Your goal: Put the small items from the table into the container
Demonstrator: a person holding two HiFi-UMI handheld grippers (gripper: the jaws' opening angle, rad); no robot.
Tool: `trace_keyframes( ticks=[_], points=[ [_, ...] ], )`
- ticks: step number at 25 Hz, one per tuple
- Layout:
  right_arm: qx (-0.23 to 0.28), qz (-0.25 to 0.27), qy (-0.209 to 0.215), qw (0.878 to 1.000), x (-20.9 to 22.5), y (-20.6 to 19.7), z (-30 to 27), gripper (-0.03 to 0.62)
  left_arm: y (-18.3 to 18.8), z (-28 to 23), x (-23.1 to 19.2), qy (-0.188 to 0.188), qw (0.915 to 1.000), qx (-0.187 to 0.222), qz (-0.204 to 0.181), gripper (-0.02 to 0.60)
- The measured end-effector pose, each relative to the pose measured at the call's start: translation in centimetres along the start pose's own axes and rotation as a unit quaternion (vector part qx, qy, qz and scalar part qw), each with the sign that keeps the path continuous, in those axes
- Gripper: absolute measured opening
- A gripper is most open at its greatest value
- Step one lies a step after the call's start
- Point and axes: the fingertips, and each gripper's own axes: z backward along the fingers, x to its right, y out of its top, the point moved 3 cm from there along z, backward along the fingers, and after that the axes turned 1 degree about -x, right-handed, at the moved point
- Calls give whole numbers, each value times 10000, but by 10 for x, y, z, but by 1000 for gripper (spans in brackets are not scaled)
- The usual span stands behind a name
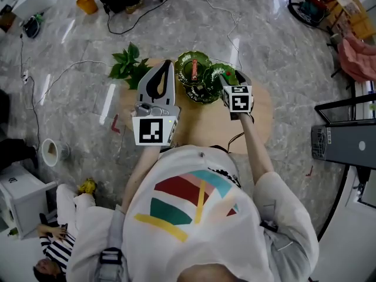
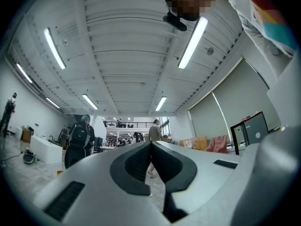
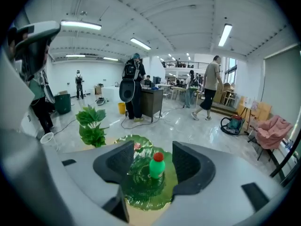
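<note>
A green leaf-shaped dish (image 1: 200, 93) (image 3: 141, 197) sits at the far side of the small round wooden table (image 1: 205, 125). A small green bottle with a red cap (image 3: 156, 167) (image 1: 227, 74) stands upright in the dish. A red item (image 1: 194, 69) (image 3: 137, 146) lies in a farther compartment. My right gripper (image 3: 153, 160) (image 1: 228, 82) is open, its jaws on either side of the bottle and clear of it. My left gripper (image 2: 151, 146) (image 1: 167, 69) is raised and tilted up toward the ceiling, its jaws together with nothing between them.
A leafy green plant (image 1: 129, 66) (image 3: 91, 126) stands at the table's far left edge. Cables run across the marble floor. A white cup (image 1: 51, 151) and a seated person (image 1: 56, 239) are on the floor at the left. Several people stand in the hall behind.
</note>
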Motion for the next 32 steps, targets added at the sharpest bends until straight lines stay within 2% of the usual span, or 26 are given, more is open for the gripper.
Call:
trace_keyframes(
  ticks=[5, 6, 7, 9, 13, 16, 20, 26, 32],
  points=[
    [1046, -237, -41, 9942, -2, 60, 45, 226, 1, -3, 3, -85, 10000, 16, 50, 8],
    [1339, -245, -152, 9906, -1, 75, 60, 40, 2, -4, 3, -101, 9999, 30, 54, 8],
    [1633, -246, -315, 9858, -1, 89, 75, 12, 3, -5, 3, -116, 9999, 49, 58, 8],
    [2158, -293, -494, 9747, -5, 112, 107, 12, 8, -4, 4, -131, 9998, 106, 66, 8],
    [2837, -529, -205, 9572, -31, 135, 157, 12, 22, -4, 3, -127, 9996, 253, 69, 8],
    [3053, -393, -62, 9514, -50, 143, 179, 12, 31, -5, 3, -121, 9994, 318, 34, 8],
    [3211, -161, -119, 9468, -61, 152, 191, 12, 34, -6, 1, -125, 9993, 346, -29, 8],
    [3304, -127, -94, 9437, -59, 158, 200, 12, 40, -7, 0, -31, 9989, 429, -183, 8],
    [3337, -201, -109, 9424, -55, 156, 205, 12, 43, -1, -1, -56, 9985, 537, -48, 8]
  ],
)
